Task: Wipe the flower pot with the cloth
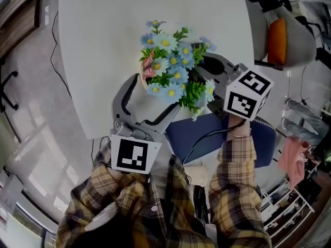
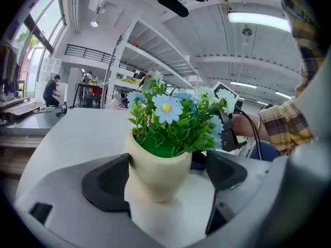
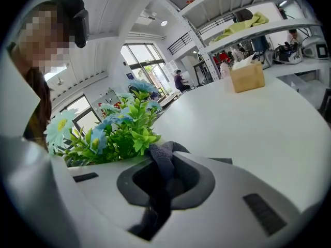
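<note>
— Which step is going on?
— The wiping itself, I am judging. The right gripper (image 3: pixel 165 175) is pinching the dark cloth (image 3: pixel 159 158) shut, just right of the flowers (image 1: pixel 173 61).
— And the flower pot (image 2: pixel 155 167)?
— It is standing by the table's (image 1: pixel 98 45) near edge, between the left gripper's (image 2: pixel 166 182) wide-parted jaws. The left pad is touching it and the right is just beside.
— Next?
— The cloth is needing a gentle rub along the pot wall, without tipping it.

It is bright. Light comes from long ceiling lamps (image 2: pixel 258 18) and big windows (image 3: pixel 138 61). The white tabletop (image 1: pixel 103 45) glows, with only faint shadows. Every picture bends at its edges, and both gripper views go dark in the corners. The flower pot (image 2: pixel 158 172), close up, looks soft.
</note>
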